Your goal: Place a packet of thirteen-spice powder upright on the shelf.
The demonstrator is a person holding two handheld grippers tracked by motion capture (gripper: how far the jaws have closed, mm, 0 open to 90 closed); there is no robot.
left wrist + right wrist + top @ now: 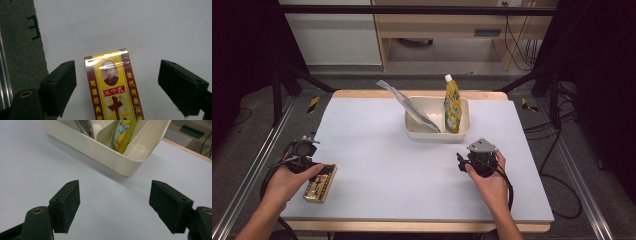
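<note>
A flat yellow and red box with a portrait and Chinese print lies at the table's front left. My left gripper hovers over it. In the left gripper view the box lies between the wide-apart jaws of that gripper, and neither pad touches it. My right gripper is held at the front right, open and empty. Its jaws point toward a cream divided bin.
The bin stands at the table's far middle and holds an upright yellow spouted pouch and a leaning silver pouch. A pale blue mat covers the table. Metal rails run along the left side.
</note>
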